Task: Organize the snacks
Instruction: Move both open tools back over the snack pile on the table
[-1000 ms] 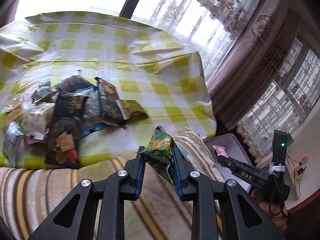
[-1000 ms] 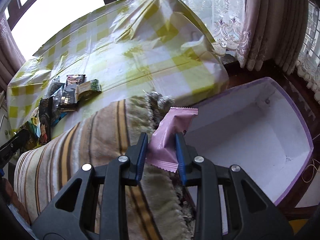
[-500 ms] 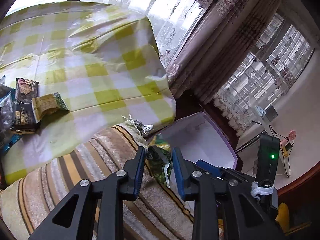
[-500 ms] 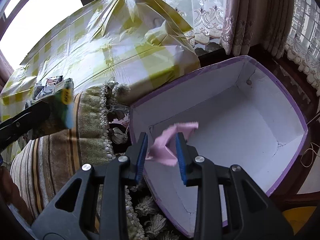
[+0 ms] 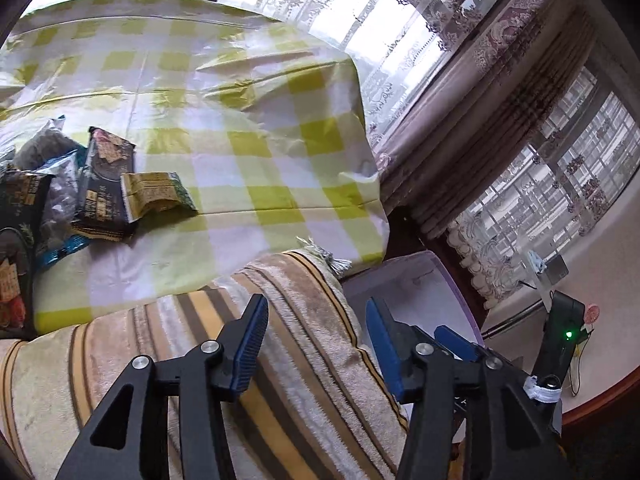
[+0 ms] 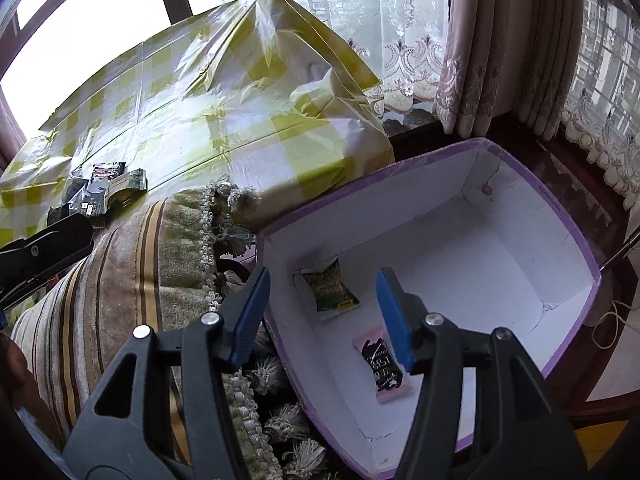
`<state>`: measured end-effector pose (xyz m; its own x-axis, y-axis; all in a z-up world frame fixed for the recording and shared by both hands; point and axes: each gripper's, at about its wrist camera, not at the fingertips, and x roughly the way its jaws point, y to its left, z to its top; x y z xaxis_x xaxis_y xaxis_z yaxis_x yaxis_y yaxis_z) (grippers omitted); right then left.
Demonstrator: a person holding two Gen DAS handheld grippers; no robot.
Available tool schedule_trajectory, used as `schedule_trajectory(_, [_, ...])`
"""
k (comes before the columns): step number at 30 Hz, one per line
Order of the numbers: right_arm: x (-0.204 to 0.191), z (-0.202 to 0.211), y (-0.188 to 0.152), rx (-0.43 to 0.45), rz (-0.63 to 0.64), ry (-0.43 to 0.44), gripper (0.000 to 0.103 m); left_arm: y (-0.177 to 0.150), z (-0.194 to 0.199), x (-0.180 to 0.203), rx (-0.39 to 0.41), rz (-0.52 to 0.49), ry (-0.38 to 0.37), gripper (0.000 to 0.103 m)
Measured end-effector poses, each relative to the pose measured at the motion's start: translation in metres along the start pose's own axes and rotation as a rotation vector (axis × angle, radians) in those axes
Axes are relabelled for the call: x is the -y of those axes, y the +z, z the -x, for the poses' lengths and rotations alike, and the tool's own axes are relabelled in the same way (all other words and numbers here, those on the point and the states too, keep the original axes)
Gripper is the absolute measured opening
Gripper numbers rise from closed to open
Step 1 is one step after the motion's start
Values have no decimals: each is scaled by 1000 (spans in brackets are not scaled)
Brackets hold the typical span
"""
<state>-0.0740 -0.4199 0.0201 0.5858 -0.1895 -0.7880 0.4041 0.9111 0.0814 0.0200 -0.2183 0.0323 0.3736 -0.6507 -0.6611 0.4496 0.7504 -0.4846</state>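
two snack packets [image 6: 334, 292] in purple box [image 6: 568, 220], print unreadable, both grippers [image 6: 322, 314] just opened, empty

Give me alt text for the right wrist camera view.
The open right gripper hangs over a purple-rimmed white box holding a green snack packet and a pink snack packet. A striped cloth and a yellow-checked tablecloth with more snacks lie to the left.
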Motion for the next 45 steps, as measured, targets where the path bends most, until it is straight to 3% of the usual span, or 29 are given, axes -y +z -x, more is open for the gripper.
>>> schedule_trajectory(2, [-6,8,2,39,24,6,67,-2,13,-9,46,17,21,52])
schedule_trajectory(6, [-27,23,5,132,116,45,77,-5,43,-33,121,50,66,63])
schedule_trajectory(10, [-49,25,11,144,138,128,78,-7,76,-67,158,93,180,63])
schedule_trajectory(15, [-87,16,19,101,192,189,78,-16,110,-118,197,183,341,63])
schedule_trajectory(22, [-132,-21,30,-3,273,240,78,-28,136,-183,139,241,550,61])
schedule_trajectory(28, [-162,-41,37,-22,403,217,78,-27,149,-228,87,263,607,61])
schedule_trajectory(34, [-182,-61,49,-42,521,215,78,-19,136,-246,22,241,591,61])
schedule_trajectory(38, [-187,-75,59,-63,564,279,78,-9,126,-243,10,155,586,61])
schedule_trajectory(42, [-198,-86,67,-95,635,354,78,0,115,-251,-10,130,559,61])
schedule_trajectory(45, [-210,-93,73,-85,745,353,78,5,110,-256,-9,122,535,60])
